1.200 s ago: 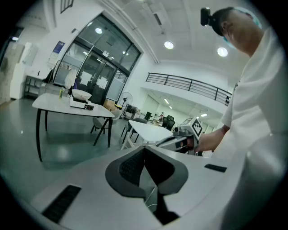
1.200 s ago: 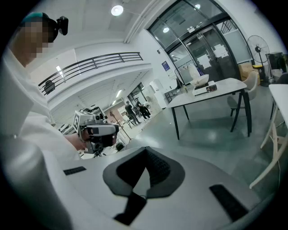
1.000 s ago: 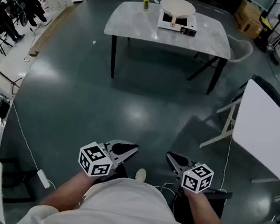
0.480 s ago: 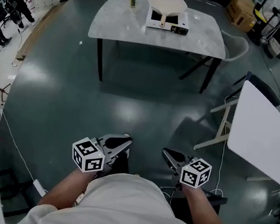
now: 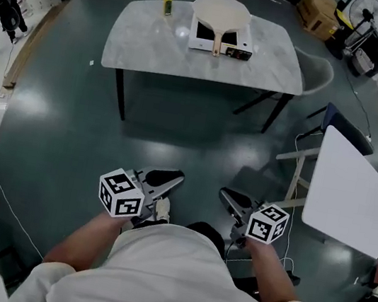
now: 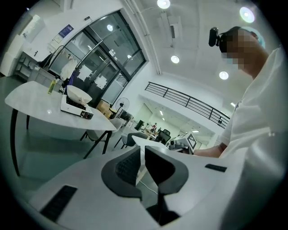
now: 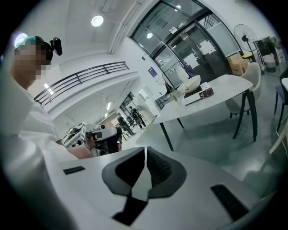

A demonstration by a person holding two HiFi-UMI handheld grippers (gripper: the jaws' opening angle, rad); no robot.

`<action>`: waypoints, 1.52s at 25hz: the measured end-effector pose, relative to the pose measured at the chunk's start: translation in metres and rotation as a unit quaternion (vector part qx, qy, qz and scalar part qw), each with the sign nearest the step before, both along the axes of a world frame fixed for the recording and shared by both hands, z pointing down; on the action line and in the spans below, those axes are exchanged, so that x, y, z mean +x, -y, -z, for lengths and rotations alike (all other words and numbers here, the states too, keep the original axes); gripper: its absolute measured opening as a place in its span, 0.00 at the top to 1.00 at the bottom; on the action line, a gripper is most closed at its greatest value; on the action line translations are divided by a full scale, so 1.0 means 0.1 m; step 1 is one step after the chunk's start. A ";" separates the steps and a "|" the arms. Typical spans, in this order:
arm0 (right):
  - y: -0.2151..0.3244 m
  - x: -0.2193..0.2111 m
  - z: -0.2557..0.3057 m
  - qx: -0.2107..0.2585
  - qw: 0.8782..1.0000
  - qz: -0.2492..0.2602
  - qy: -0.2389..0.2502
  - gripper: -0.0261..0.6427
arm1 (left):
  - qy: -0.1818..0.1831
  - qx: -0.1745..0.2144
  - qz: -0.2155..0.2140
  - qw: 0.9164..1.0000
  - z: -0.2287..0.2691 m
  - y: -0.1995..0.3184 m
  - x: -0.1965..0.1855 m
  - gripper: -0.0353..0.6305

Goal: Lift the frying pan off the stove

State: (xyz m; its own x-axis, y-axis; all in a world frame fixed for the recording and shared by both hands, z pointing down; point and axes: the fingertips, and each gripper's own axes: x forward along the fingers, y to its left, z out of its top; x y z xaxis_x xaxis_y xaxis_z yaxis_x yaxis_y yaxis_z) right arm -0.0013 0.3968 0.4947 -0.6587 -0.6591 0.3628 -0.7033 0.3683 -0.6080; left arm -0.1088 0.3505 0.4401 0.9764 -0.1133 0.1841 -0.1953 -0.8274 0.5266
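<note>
A pale frying pan (image 5: 222,9) sits on a white portable stove (image 5: 239,47) on the grey table (image 5: 143,40) far ahead, its handle pointing toward me. My left gripper (image 5: 174,178) and right gripper (image 5: 224,195) are held close to my waist, well short of the table. Nothing is between either pair of jaws. The left jaws stand together; the right jaws are opening by a sliver. In the left gripper view the gripper (image 6: 143,150) looks toward the pan (image 6: 79,94). In the right gripper view the gripper (image 7: 145,151) looks toward the pan (image 7: 191,83).
A small bottle (image 5: 168,3) stands on the table left of the stove. A light chair (image 5: 319,67) sits at the table's right end. A white table (image 5: 351,188) and a dark chair (image 5: 349,125) stand to my right. A cable (image 5: 2,198) runs across the floor at left.
The table with the pan has grown larger and drifted left in the head view as I move toward it. Both grippers keep their place at my waist.
</note>
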 end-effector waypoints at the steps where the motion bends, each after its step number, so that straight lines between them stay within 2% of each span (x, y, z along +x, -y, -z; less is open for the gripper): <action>1: 0.12 0.01 0.02 0.002 1.000 -0.005 0.000 0.93 | 0.002 0.003 -0.004 1.000 0.01 0.12 0.02 0.91; 6: 0.58 0.20 0.11 0.007 1.000 -0.023 -0.004 0.92 | 0.001 0.006 -0.012 1.000 0.07 0.58 0.21 0.91; 11: 1.15 0.60 -0.01 0.000 1.000 -0.014 0.001 0.88 | -0.002 0.001 -0.008 1.000 0.02 1.11 0.55 0.91; 15: 1.75 0.99 -0.02 -0.008 1.000 0.007 0.025 0.86 | -0.008 -0.025 0.022 0.999 0.08 1.61 0.85 0.82; 18: 2.23 1.29 0.06 -0.006 0.999 0.034 0.036 0.84 | -0.010 -0.029 0.050 0.998 0.16 2.00 1.10 0.80; 24: 2.98 1.66 -0.02 0.000 0.995 0.100 0.026 0.81 | -0.017 -0.032 0.109 0.993 0.20 2.67 1.43 0.77; 28: 3.42 1.75 -0.09 -0.013 0.992 0.120 0.045 0.80 | -0.017 -0.039 0.146 0.988 0.19 3.03 1.46 0.76; 32: 3.90 1.75 -0.10 -0.030 0.989 0.114 0.085 0.76 | -0.019 -0.064 0.164 0.984 0.11 3.43 1.38 0.73; 38: 4.61 1.63 -0.15 -0.064 0.984 0.096 0.137 0.72 | -0.040 -0.103 0.151 0.982 -0.05 4.03 1.27 0.69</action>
State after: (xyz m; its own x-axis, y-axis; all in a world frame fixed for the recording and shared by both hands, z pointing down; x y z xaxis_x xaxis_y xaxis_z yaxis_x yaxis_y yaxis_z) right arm 0.1616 -0.0642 0.5096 -0.8510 -0.4742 0.2256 -0.4312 0.3859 -0.8156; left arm 0.0181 -0.0524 0.4456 0.9162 -0.3686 0.1573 -0.3666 -0.6121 0.7007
